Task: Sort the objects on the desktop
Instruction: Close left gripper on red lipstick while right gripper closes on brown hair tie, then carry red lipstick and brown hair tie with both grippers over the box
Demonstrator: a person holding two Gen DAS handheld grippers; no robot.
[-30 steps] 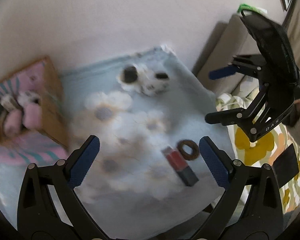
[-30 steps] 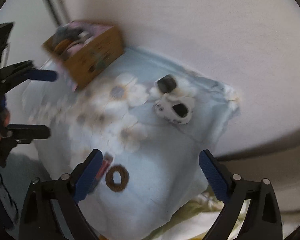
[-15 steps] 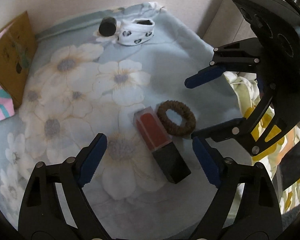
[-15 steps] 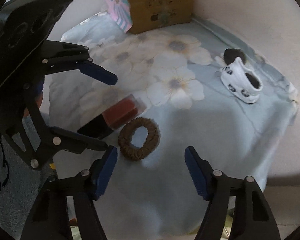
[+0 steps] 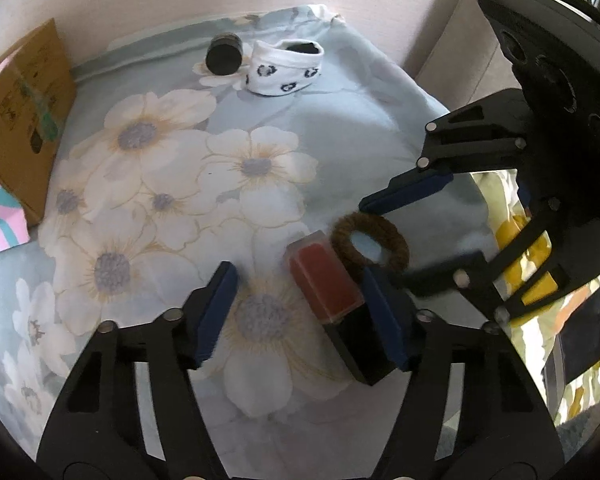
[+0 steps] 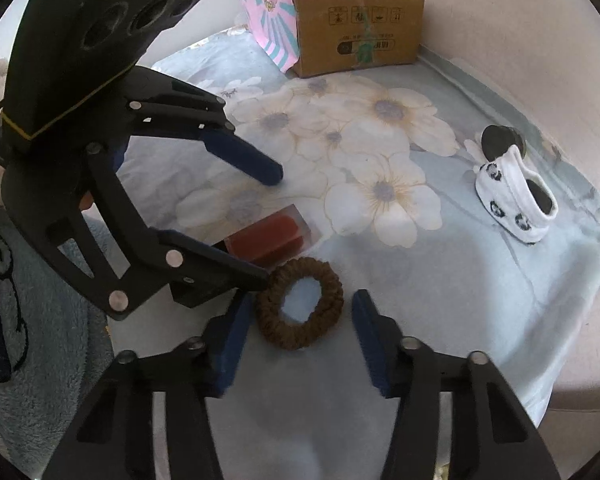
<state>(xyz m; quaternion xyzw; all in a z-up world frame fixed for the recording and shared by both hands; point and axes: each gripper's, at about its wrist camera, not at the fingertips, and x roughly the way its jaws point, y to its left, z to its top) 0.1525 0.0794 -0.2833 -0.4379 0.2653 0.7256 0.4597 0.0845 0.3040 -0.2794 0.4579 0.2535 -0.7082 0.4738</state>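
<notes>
Both grippers dropped: left gripper [image 5: 300,312] closing around lipstick [image 5: 324,280], right gripper [image 6: 296,332] around scrunchie [image 6: 300,304]

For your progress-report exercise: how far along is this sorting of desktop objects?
Done: the cardboard box already holds some items. In hand: the left hand-held gripper is closing around the red-and-black case, the right hand-held gripper around the brown hair tie; neither is lifted. Left: the white baby shoe and dark round object.
</notes>
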